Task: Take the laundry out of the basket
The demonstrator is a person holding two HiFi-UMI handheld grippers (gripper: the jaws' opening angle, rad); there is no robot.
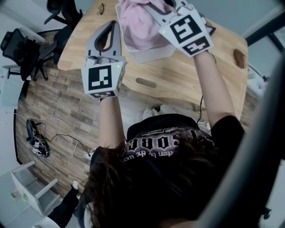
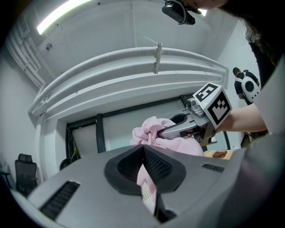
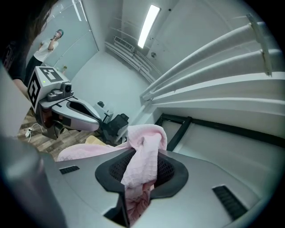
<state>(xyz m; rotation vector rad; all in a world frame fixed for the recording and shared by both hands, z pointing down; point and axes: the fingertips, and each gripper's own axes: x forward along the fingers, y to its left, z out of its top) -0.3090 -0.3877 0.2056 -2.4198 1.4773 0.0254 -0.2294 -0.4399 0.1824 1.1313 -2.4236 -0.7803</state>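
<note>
A pink waffle-weave cloth [image 1: 138, 24] hangs bunched between my two raised grippers, above the far part of the wooden table [image 1: 178, 75]. My left gripper [image 1: 113, 26] is shut on one thin edge of it; the left gripper view shows that pink strip [image 2: 144, 178] pinched between the dark pads. The right gripper [image 1: 156, 11] is shut on a thicker fold, which spills over its jaws [image 3: 140, 178] in the right gripper view. Each gripper shows in the other's view, the right gripper [image 2: 196, 122] and the left gripper [image 3: 67, 111]. A pale grey-white thing [image 1: 153, 54], partly hidden, lies under the cloth.
On the table lie a brown object [image 1: 239, 58] at the right and a pair of glasses [image 1: 101, 8] at the far left. Black office chairs [image 1: 26, 49] stand on the wood-look floor at the left. Cables [image 1: 38, 138] and a white stool [image 1: 31, 191] lie nearer.
</note>
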